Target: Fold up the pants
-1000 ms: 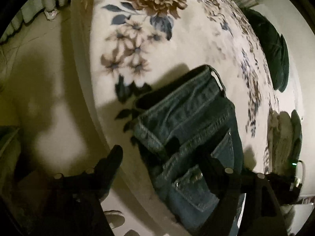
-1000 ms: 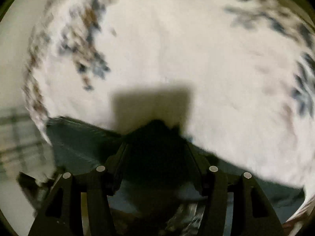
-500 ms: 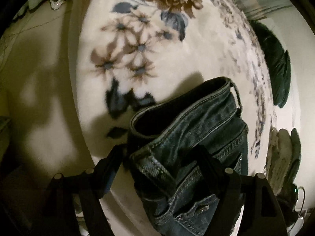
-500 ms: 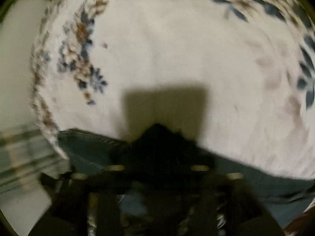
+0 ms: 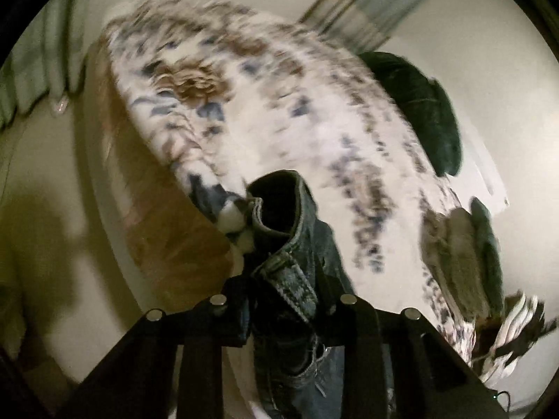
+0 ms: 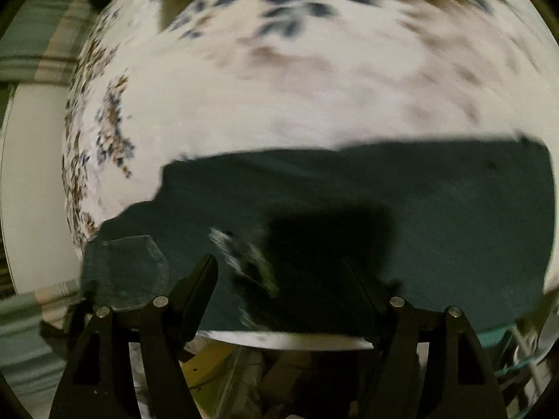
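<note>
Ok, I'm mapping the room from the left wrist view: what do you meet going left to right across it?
green curtain → floral blanket → jeans, held in the left gripper → dark green cushion

- Blue denim pants [image 5: 297, 265] hang between the fingers of the left gripper [image 5: 279, 309], at the near edge of the white floral fleece blanket [image 5: 286, 111].
- A dark green velvet cushion [image 5: 422, 108] lies beyond the blanket's far right side.
- In the right wrist view, a dark green cloth [image 6: 419, 202] lies on the blanket, in front of the parted right gripper [image 6: 283, 279].
</note>
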{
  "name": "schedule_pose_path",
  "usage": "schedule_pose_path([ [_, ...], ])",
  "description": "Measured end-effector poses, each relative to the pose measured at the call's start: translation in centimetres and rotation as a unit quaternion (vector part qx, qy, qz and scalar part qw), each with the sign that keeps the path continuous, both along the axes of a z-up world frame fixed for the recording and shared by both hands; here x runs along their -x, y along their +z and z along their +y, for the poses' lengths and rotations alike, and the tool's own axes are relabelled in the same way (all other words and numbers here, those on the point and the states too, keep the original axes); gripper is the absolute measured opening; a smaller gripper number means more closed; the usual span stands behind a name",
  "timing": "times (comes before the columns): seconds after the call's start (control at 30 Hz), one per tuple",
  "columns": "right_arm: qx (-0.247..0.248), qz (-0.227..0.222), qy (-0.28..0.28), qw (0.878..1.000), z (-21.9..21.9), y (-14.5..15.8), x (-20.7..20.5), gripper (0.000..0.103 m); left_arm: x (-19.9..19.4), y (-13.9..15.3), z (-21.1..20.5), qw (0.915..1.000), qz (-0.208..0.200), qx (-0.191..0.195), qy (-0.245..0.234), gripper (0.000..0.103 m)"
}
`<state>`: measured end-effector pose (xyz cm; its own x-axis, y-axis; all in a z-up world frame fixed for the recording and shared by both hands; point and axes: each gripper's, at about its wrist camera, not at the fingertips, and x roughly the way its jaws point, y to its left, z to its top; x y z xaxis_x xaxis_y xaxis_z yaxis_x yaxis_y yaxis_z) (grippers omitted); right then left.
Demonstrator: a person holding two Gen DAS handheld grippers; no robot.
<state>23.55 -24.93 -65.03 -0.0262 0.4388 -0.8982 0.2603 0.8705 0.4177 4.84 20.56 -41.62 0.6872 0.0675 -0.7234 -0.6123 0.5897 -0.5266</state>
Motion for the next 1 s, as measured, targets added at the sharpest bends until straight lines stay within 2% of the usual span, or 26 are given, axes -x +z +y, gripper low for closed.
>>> schedule_pose_path([
  [0.07,-0.007,0.007,-0.019,1.000,-1.8,-0.4,1.3,0.074,-0.3,1.8,-1.2,0.9997,-0.003,-0.022,-0.012,0.024],
  [0.13,-0.013,0.011,-0.029,0.999,-3.3,-0.4,2.2,0.074,-0.4,2.5,-2.1,0.9995,-0.008,-0.020,-0.025,0.024],
  [0.2,-0.019,0.013,-0.037,0.999,-4.5,-0.2,3.0,0.074,-0.5,2.0,-2.1,0.9997,0.004,-0.013,-0.021,0.027],
  [0.3,-0.021,0.001,-0.032,0.999,-5.1,0.4,3.3,0.074,0.0,-0.4,-0.9,0.9994,0.017,0.030,0.003,0.028],
  [0.33,-0.019,-0.003,-0.029,0.999,-5.0,0.6,3.2,0.074,0.3,-0.8,-0.7,0.9993,0.017,0.030,0.012,0.028],
  [0.47,-0.020,-0.012,-0.042,0.999,-6.0,1.0,3.3,0.074,-0.2,0.4,-1.6,0.9999,0.000,-0.017,0.004,0.025],
  [0.6,-0.031,-0.023,-0.066,0.997,-7.5,2.0,3.6,0.074,-1.8,5.2,-6.4,0.9943,-0.042,-0.070,-0.068,0.024],
  [0.67,-0.030,-0.026,-0.075,0.996,-8.6,2.4,4.0,0.074,-2.4,7.9,-10.0,0.9858,-0.062,-0.100,-0.120,0.024],
  [0.73,-0.028,-0.027,-0.085,0.996,-9.9,2.5,4.7,0.074,-2.8,10.4,-14.8,0.9708,-0.084,-0.124,-0.187,0.024],
  [0.8,-0.026,-0.026,-0.101,0.994,-11.4,2.5,5.4,0.074,-3.1,11.6,-19.4,0.9554,-0.096,-0.138,-0.243,0.024],
  [0.9,-0.017,-0.027,-0.129,0.991,-14.3,2.5,7.1,0.074,-3.4,11.7,-26.5,0.9328,-0.107,-0.130,-0.319,0.024],
  [1.0,-0.003,-0.026,-0.159,0.987,-17.8,2.3,9.3,0.074,-3.8,10.3,-33.5,0.9103,-0.105,-0.116,-0.383,0.024],
])
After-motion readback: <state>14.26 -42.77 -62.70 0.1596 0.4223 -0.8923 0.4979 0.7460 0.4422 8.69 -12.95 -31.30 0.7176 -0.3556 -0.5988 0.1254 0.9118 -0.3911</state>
